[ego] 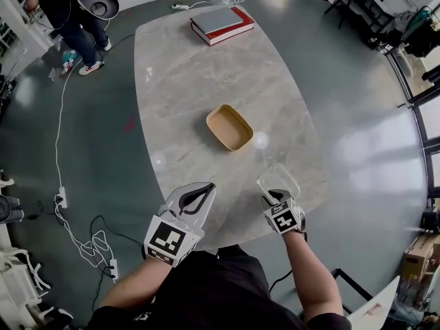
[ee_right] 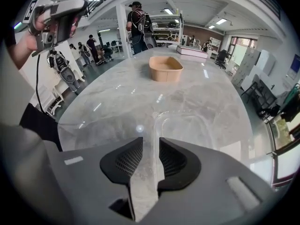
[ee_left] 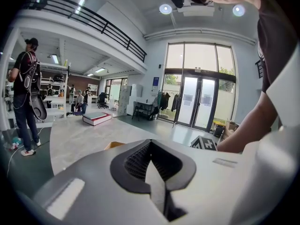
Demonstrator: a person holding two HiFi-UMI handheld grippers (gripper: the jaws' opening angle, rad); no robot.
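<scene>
Right gripper (ego: 273, 196) pinches clear lid (ego: 280, 179); tan tray (ego: 229, 126) beyond, books (ego: 221, 23) far.

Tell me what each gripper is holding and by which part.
The right gripper pinches the clear plastic lid by its near rim. The left gripper holds nothing; its jaws are together, above the table.
</scene>
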